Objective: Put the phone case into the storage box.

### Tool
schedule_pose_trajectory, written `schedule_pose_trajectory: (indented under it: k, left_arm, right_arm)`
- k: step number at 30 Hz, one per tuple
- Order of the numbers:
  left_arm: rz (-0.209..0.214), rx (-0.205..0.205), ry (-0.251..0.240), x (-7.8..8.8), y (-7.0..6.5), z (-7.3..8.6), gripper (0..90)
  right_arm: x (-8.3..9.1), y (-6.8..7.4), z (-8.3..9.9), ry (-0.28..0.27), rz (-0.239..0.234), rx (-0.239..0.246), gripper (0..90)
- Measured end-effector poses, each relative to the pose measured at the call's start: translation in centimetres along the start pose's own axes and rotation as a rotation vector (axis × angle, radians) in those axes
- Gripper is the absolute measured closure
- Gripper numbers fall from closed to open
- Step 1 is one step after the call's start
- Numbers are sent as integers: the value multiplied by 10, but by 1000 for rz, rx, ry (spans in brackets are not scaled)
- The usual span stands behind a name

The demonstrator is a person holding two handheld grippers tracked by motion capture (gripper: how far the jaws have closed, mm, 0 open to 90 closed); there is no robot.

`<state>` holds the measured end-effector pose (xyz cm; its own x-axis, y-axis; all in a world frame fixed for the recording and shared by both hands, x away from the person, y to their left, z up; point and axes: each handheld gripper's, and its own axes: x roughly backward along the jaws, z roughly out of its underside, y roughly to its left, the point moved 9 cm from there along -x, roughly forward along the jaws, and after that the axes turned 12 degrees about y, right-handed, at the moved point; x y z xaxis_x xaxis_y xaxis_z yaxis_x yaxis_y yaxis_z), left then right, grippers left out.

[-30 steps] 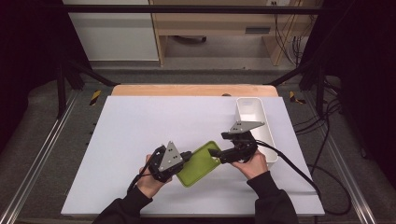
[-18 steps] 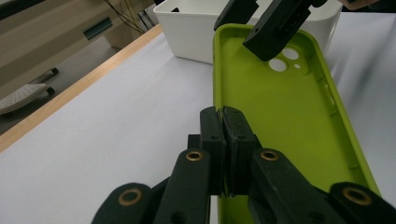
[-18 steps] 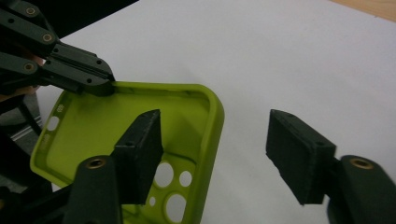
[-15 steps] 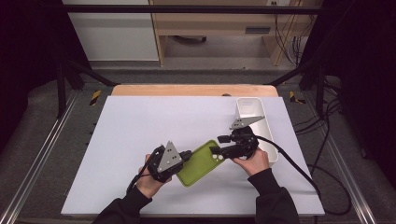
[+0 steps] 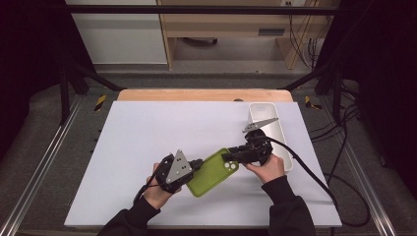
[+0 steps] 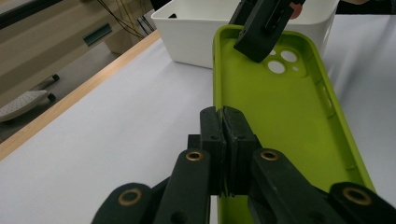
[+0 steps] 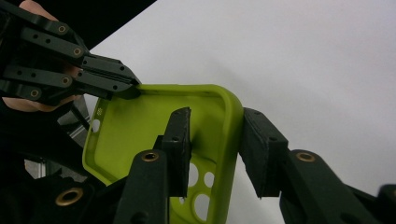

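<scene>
Right claw (image 7: pixel 212 149) is closing on the case (image 5: pixel 212 172); its jaws have just been narrowing and are straddling the rim at the camera-hole end, one pad inside the shell, one outside, a gap still showing on the outer side, so nothing is gripped yet. Left claw (image 6: pixel 225 140) is sitting fully clamped on the rim at the opposite end, holding the case just over the table (image 5: pixel 147 132). In the high view the case's long axis is running from 8 o'clock to 2 o'clock, left claw (image 5: pixel 189 167) at 8, right claw (image 5: pixel 231 157) at 2; the tray (image 5: pixel 275 130) is lying just beyond at 2 o'clock.
</scene>
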<state>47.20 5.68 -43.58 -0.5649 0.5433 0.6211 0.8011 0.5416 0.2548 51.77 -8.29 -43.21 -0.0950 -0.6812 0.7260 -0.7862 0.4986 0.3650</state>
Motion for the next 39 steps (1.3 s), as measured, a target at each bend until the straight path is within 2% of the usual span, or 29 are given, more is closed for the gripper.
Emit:
schedule_pose_trajectory:
  k: [14, 25, 39]
  left_arm:
    - [-3, -19, 3, 0, -2, 0, 876]
    - [-6, -44, 19, -3, -4, 1, 876]
    - [5, -52, 32, -7, -7, 2, 861]
  right_arm:
    - [5, -1, 2, 22, 6, -23, 742]
    - [9, 1, 5, 44, -3, -18, 792]
    - [13, 4, 7, 55, 23, 5, 801]
